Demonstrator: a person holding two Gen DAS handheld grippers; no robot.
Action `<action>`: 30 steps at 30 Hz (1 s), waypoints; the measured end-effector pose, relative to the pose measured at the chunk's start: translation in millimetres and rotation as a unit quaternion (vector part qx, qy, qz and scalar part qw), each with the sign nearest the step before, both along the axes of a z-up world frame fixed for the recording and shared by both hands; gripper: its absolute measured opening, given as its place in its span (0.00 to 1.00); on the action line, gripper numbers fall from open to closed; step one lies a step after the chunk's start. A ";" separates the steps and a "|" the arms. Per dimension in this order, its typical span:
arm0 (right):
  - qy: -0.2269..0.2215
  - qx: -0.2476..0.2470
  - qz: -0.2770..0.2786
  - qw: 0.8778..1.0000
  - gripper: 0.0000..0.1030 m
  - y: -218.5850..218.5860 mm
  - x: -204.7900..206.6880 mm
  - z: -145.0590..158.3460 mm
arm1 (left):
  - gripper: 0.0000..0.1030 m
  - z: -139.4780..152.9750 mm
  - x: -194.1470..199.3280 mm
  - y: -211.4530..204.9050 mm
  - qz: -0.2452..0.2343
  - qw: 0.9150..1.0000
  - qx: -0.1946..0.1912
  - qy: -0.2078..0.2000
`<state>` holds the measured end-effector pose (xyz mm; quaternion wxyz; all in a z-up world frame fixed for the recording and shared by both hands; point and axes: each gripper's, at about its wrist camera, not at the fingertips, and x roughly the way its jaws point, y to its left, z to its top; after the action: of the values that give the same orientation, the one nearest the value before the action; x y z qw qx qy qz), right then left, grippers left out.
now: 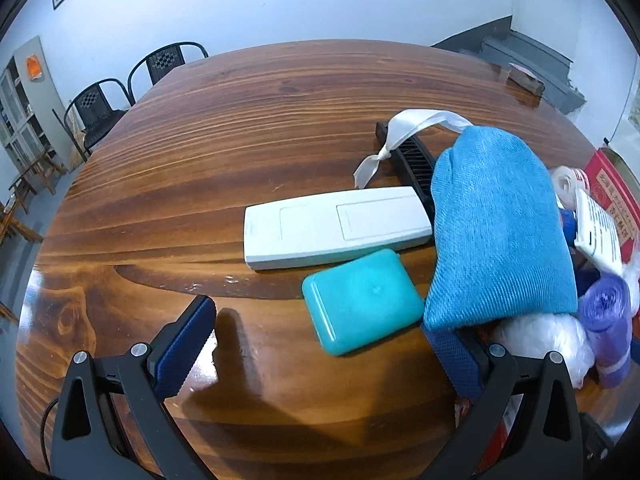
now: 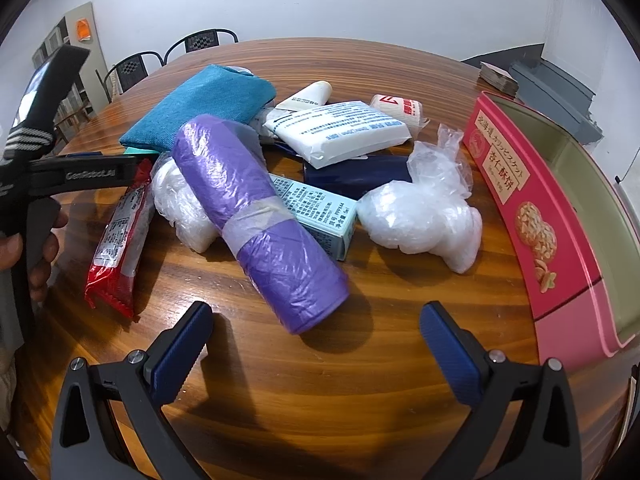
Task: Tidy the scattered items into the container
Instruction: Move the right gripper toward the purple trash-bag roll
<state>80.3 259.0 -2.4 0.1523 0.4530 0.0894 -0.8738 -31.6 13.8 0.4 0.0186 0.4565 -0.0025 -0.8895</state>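
On the wooden table [image 1: 240,128], the left gripper [image 1: 320,344] stands wide open with nothing between its blue pads. Just ahead of it lies a teal rounded plastic case [image 1: 362,300], and behind that a white rectangular remote control [image 1: 336,232], its long axis running left to right. A black comb tied with a white ribbon [image 1: 412,160] angles away behind the remote. To the right, a blue folded cloth [image 1: 496,224] lies draped over the heap.

In the right wrist view, a red snack packet [image 2: 118,236] lies lengthwise toward the camera at the left. A purple roll of plastic bags [image 2: 256,216] slants from upper left to lower right, resting on a pale blue small carton [image 2: 320,212]. The right gripper [image 2: 316,344] is likewise fully spread and holds nothing. A clear crumpled plastic bag [image 2: 424,216] sits near the pink biscuit tin [image 2: 520,208] at the far right, whose visible olive interior looks bare.
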 end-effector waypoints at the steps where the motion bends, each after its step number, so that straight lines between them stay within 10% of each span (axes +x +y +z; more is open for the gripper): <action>1: 0.000 0.000 0.002 1.000 1.00 -0.1 -0.5 -0.1 | 1.00 -0.4 -1.4 -0.5 0.001 1.000 0.001 -0.001; 13: 0.001 -0.001 0.006 1.000 1.00 -3.2 0.7 -0.3 | 1.00 -1.1 -4.0 -3.9 -0.008 1.000 0.015 0.000; 21: 0.001 -0.001 0.005 1.000 1.00 -3.3 1.4 -0.5 | 0.60 8.2 1.7 1.1 -0.048 0.998 0.020 0.021; 30: 0.006 -0.016 0.013 1.000 1.00 -1.5 1.0 1.9 | 0.60 11.3 17.0 -1.2 -0.051 0.998 0.026 0.020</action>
<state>81.3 257.5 -0.5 0.1703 0.4444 0.0825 -0.8756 -14.6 12.6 11.7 -0.0386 0.4383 -0.0023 -0.8980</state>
